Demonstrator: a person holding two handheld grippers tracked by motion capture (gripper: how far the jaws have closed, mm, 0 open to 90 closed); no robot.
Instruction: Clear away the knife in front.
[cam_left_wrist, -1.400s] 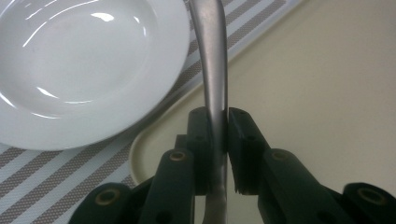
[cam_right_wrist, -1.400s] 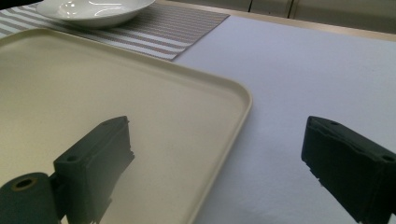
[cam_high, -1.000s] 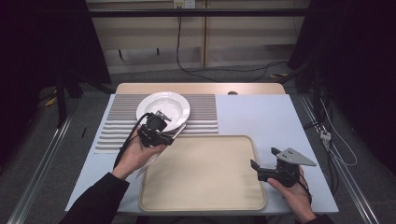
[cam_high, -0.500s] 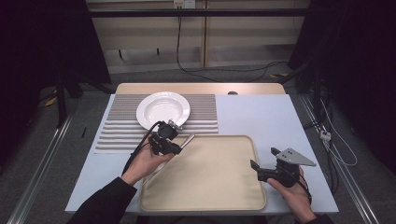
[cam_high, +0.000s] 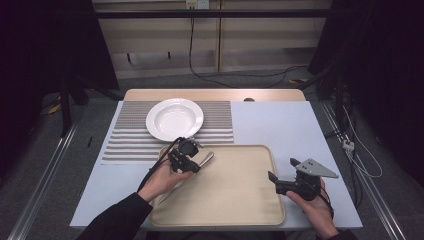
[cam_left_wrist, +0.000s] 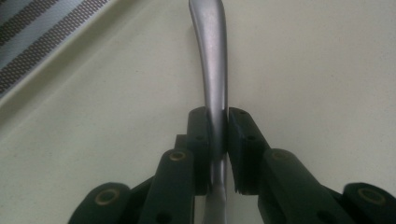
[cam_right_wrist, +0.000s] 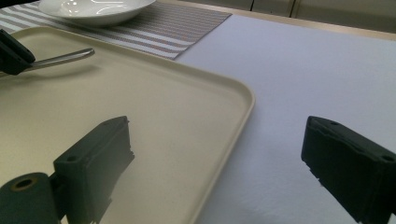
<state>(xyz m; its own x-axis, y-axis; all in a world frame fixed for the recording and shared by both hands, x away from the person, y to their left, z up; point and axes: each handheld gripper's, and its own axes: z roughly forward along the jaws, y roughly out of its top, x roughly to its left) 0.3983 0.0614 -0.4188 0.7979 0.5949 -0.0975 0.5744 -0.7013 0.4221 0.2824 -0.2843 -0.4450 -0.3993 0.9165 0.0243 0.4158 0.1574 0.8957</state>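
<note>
My left gripper (cam_high: 195, 161) is shut on the handle of a metal utensil (cam_high: 206, 158), over the far left corner of the beige tray (cam_high: 235, 195). In the left gripper view the jaws pinch the silver handle (cam_left_wrist: 211, 60), which runs forward just above the tray (cam_left_wrist: 317, 70). The utensil's other end is hidden under the hand. My right gripper (cam_high: 281, 171) stands open at the tray's right edge with nothing between its jaws. In the right gripper view this gripper (cam_right_wrist: 217, 140) straddles the tray rim (cam_right_wrist: 233, 112), and the utensil handle (cam_right_wrist: 65, 58) shows at far left.
A white plate (cam_high: 175, 117) sits on a striped placemat (cam_high: 127, 142) beyond the tray, also visible as plate (cam_right_wrist: 93, 9) and placemat (cam_right_wrist: 182, 25). Bare pale blue tabletop (cam_high: 275, 122) lies to the right. A wooden strip runs along the far edge.
My left gripper has moved from the plate's near edge toward the person and rightward, over the tray's corner, with the utensil. The right gripper has stayed still.
</note>
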